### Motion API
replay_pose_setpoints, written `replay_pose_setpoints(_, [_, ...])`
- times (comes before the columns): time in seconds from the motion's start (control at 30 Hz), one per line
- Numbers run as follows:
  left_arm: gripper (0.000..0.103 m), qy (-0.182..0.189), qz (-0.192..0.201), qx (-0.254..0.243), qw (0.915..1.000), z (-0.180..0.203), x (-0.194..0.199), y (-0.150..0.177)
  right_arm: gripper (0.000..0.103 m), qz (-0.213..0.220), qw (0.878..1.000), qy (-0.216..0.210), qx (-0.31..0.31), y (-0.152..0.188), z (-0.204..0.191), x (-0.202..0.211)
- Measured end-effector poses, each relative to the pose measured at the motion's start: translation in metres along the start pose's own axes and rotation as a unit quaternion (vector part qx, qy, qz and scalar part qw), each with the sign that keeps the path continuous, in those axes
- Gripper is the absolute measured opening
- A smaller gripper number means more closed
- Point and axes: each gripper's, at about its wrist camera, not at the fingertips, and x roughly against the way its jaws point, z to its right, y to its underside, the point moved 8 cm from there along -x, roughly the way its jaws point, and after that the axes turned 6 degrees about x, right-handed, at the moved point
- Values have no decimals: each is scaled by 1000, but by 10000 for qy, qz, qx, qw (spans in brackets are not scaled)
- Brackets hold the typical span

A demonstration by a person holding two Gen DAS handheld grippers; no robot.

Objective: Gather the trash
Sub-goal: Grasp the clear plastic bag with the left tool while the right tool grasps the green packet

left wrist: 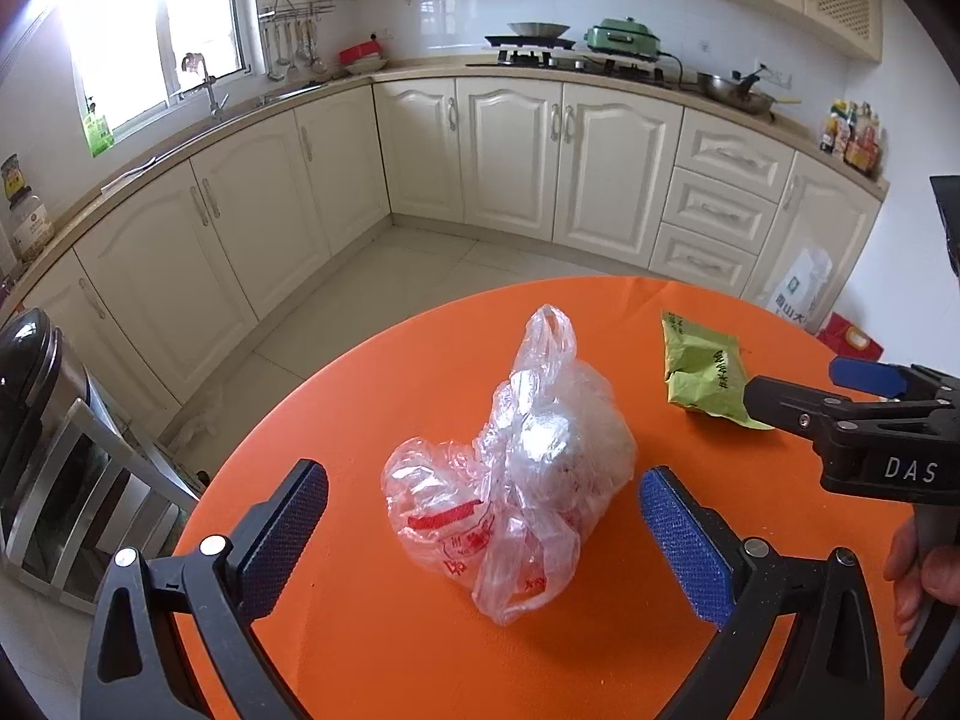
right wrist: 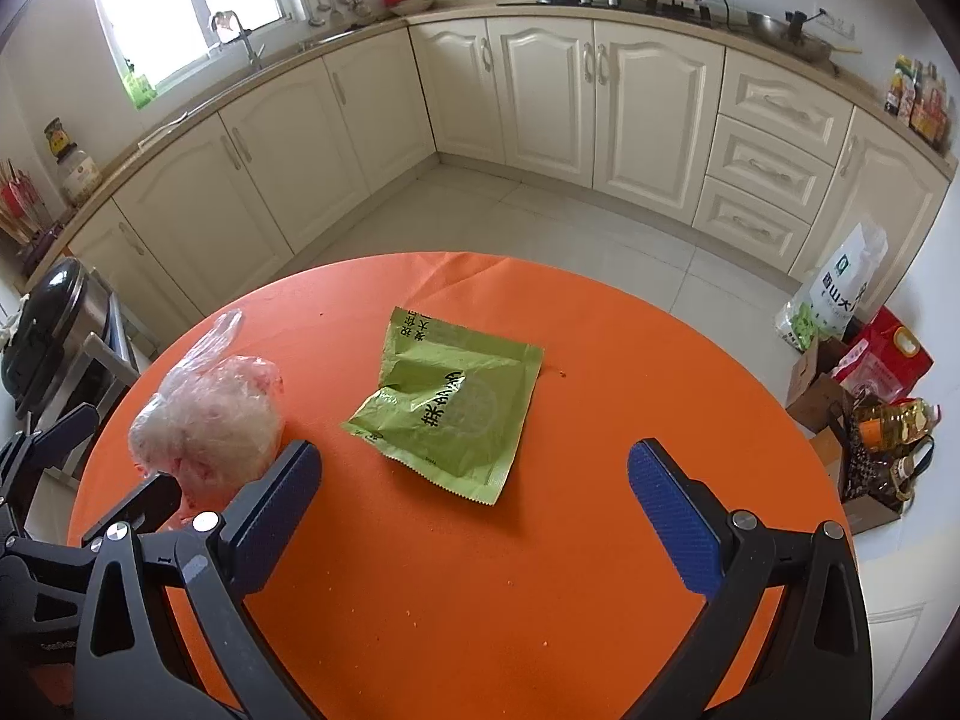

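A crumpled clear plastic bag (left wrist: 516,468) with red print lies on the round orange table (left wrist: 372,630). My left gripper (left wrist: 483,516) is open, its jaws on either side of the bag's near end, not touching it. A flat green snack packet (right wrist: 450,408) lies mid-table; it also shows in the left wrist view (left wrist: 702,366). My right gripper (right wrist: 474,486) is open and empty, just short of the packet. The plastic bag (right wrist: 210,414) sits at the left in the right wrist view, beside the left gripper (right wrist: 90,456). The right gripper (left wrist: 828,384) shows at the right in the left wrist view.
A metal bin with a black lid (left wrist: 30,396) stands left of the table. Bags, boxes and an oil bottle (right wrist: 888,420) sit on the floor at the right. Cream kitchen cabinets (left wrist: 510,150) line the far walls. Crumbs dot the table (right wrist: 420,600).
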Motion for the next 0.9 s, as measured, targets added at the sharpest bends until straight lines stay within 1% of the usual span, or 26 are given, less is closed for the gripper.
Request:
replay_pose_setpoints(0.17, [102, -68, -79, -162, 9998, 16, -39, -20, 103, -72, 9999, -79, -7, -9, -5, -22])
replay_pose_setpoints(0.23, [102, -113, -42, -221, 9997, 24, -52, -29, 103, -118, 9999, -15, 28, -13, -8, -32])
replay_pose_setpoints(0.3, [101, -98, 1, -307, 9995, 34, -63, -34, 103, -256, 9996, 25, 66, -13, -9, -45])
replay_pose_setpoints(0.33, [98, -99, -9, -347, 9993, 39, -69, -39, 101, -357, 9993, 72, 93, -11, -8, -52])
replay_pose_setpoints(0.37, [96, -90, -21, -377, 9992, 43, -75, -39, 98, -335, 9990, 211, 207, -11, -9, -55])
replay_pose_setpoints(0.4, [89, -6, -59, -379, 9993, 48, -82, -41, 96, -359, 9980, 393, 351, -11, -10, -57])
replay_pose_setpoints(0.43, [81, 96, -99, -345, 9993, 50, -85, -34, 94, -315, 9970, 496, 509, -11, -13, -57])
replay_pose_setpoints(0.47, [77, 204, -143, -286, 9993, 53, -90, -38, 94, -259, 9974, 467, 485, -11, -14, -57])
replay_pose_setpoints(0.5, [71, 262, -156, -243, 9992, 54, -95, -39, 93, -242, 9973, 477, 508, -10, -14, -57])
replay_pose_setpoints(0.53, [66, 309, -159, -230, 9991, 55, -100, -41, 85, -207, 9974, 420, 545, -11, -15, -55])
replay_pose_setpoints(0.57, [62, 353, -162, -221, 9990, 58, -104, -45, 71, -171, 9974, 395, 583, -12, -17, -54])
replay_pose_setpoints(0.6, [55, 399, -159, -186, 9989, 57, -107, -49, 63, -141, 9974, 349, 612, -12, -18, -52])
replay_pose_setpoints(0.63, [50, 445, -169, -151, 9988, 60, -111, -53, 52, -145, 9973, 289, 657, -13, -19, -51])
replay_pose_setpoints(0.67, [49, 476, -182, -114, 9986, 58, -114, -56, 42, -159, 9972, 247, 694, -13, -20, -50])
replay_pose_setpoints(0.7, [47, 499, -176, -73, 9986, 55, -115, -57, 37, -167, 9971, 195, 715, -13, -20, -49])
replay_pose_setpoints(0.77, [44, 575, -206, 35, 9981, 50, -117, -59, 17, -180, 9975, 70, 686, -11, -20, -48])
replay_pose_setpoints(0.8, [43, 583, -210, 86, 9980, 46, -116, -60, 13, -167, 9978, -13, 639, -10, -18, -45])
replay_pose_setpoints(0.83, [43, 579, -203, 125, 9980, 42, -114, -60, 12, -124, 9979, -77, 628, -9, -19, -44])
replay_pose_setpoints(0.9, [43, 698, -202, 256, 9970, 34, -106, -55, 12, -55, 9981, -55, 614, -3, -16, -35])
